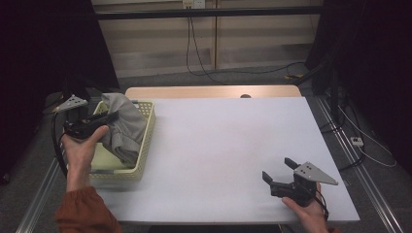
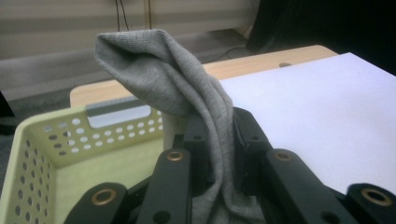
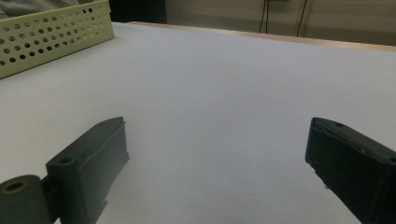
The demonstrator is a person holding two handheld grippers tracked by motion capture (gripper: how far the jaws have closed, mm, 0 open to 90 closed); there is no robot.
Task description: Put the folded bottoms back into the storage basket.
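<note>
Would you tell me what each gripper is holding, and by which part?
The left gripper pinches the grey cloth at a bunched fold over the basket; the right gripper holds nothing.

No readable txt, labels, brands or nos. on anything here.

Your high view is dim: the white table sheet [image 1: 228,145] is the only bright area, lit evenly from above, and both side edges fall into near black. The picture is soft and a little grainy. Under the right gripper [image 1: 281,171] you see only a faint, diffuse shadow. In the left gripper view the grey cloth [image 2: 187,93] is fairly sharp, while the black jaws at the bottom are blurred. In the right gripper view the yellow basket [image 3: 51,37] is soft, and there is no glare.
</note>
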